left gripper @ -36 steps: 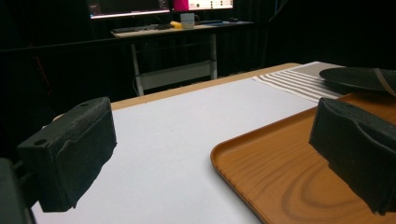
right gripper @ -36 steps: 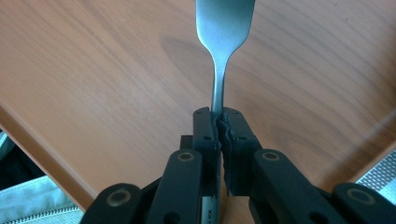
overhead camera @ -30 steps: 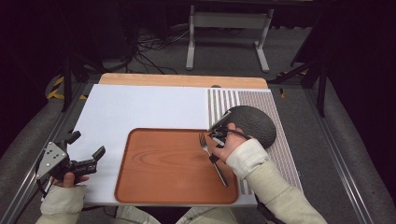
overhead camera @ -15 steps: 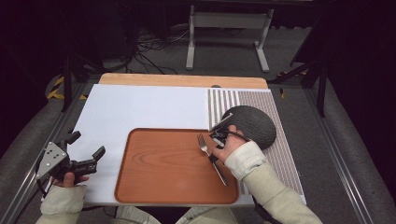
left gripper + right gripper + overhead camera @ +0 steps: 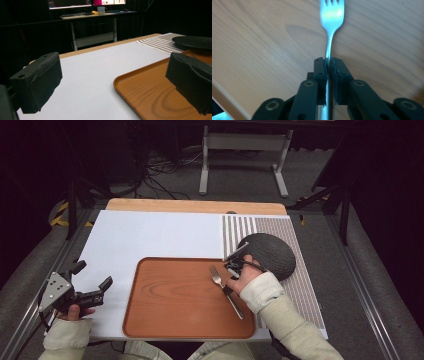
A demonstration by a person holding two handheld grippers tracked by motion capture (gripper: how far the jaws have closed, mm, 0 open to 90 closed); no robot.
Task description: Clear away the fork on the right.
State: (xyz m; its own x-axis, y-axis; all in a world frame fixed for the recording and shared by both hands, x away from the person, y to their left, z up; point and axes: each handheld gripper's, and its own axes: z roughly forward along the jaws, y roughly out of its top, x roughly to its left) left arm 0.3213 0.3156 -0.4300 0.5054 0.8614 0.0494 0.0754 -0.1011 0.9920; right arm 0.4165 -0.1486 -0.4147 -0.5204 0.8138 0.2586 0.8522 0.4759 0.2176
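Observation:
A steel fork lies on the wooden tray, tines pointing to the far left. My right gripper comes down on it from the right, over the tray's right part. In the right gripper view its pads sit tight against the neck of the fork, one on each side. The jaws have just been opening slightly, with the fork still between them. My left gripper rests on the white mat left of the tray, jaws wide apart and nothing between them.
A dark round plate sits on the striped placemat, right behind my right hand. The white mat stretches beyond the tray. Metal rails run along both table sides, and a stand with cables lies beyond.

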